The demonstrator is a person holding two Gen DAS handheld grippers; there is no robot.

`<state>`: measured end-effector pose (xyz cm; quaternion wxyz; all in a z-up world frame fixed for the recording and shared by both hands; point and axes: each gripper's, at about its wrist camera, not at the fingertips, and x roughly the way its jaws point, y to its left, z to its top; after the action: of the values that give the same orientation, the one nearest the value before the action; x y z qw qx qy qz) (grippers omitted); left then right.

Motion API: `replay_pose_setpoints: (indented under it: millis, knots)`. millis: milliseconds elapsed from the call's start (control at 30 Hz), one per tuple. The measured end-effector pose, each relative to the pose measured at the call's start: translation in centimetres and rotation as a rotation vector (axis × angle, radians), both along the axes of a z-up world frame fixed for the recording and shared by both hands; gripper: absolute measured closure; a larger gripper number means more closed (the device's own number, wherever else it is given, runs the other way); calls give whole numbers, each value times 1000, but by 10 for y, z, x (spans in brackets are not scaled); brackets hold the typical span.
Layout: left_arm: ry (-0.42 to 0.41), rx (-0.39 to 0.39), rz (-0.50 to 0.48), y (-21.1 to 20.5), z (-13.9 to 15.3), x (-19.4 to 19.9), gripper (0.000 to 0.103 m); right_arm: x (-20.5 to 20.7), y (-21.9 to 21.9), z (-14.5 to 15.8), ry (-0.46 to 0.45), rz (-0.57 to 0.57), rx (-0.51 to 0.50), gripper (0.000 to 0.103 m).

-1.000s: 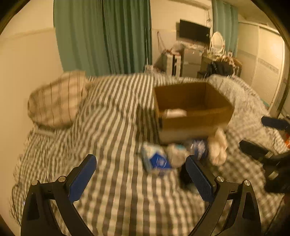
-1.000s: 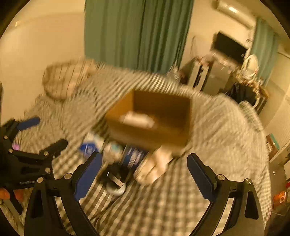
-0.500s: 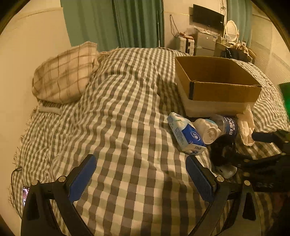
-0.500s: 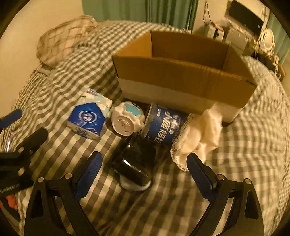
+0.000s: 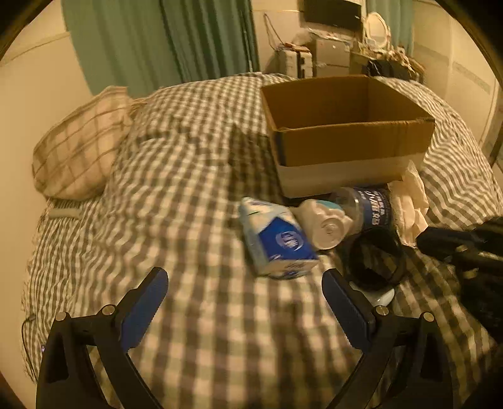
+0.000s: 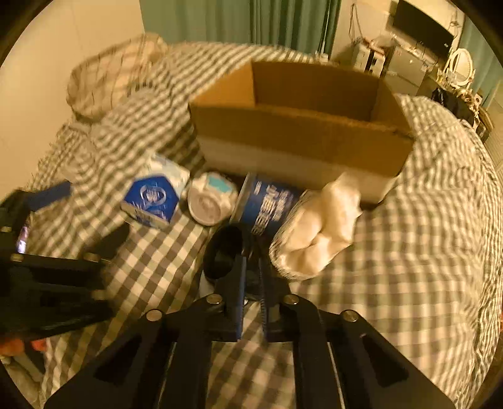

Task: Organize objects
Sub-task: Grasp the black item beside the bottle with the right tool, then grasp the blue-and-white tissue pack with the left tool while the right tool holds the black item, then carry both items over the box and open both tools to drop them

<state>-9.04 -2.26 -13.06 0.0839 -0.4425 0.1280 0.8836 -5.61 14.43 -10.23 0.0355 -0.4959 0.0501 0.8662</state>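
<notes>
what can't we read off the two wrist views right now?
- Cardboard box floor: both views, its near wall hides it.
- Right gripper contact on the black cup: right wrist view, fingers nearly shut at the rim, blurred; grip unconfirmed.
- Blue jar label: motion blur, unreadable.
- White object under the cup: left wrist view, mostly covered.
- Left gripper: open, empty.

Checked bedspread [image 5: 188, 195], plaid pillow [image 5: 78, 151], green curtains [image 5: 163, 44] — wall-mounted TV [image 6: 421, 25], warm dim light.
</notes>
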Motion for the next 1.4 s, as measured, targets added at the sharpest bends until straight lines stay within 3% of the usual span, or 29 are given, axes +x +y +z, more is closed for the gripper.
replay_pose_setpoints:
  millis: [300,433,467,533,667,867,967,1100,1400]
  knots:
    - [-80,-29,10,22,-25,-30,8,-8,9,-14,-6,8,-88,97]
    - [-110,-44,10,26,-36,-41,30,-16,8,-19,-8,-5,-99,92]
    - [-108,-44,6,26,-36,-40,42,-15,9,-19,-8,-6,-100,83]
    - [-90,-20,9,22,-31,-36,52,-16,8,-20,-5,-12,-94,71]
    - [-60,76,35,7,-18,-26,58,-22,5,-26,-25,-5,-89,67]
    - [-16,152,39,-9,4,-13,59,-40,-10,-47,-99,29,-62,67]
    - [-19,173,36,-13,6,-9,59,-43,-15,-55,-133,35,-21,77]
    - [-13,186,32,-15,10,-1,59,-33,-15,-42,-90,26,-11,96]
    - [29,229,-12,-11,36,18,59,-8,-10,3,13,-6,-13,96]
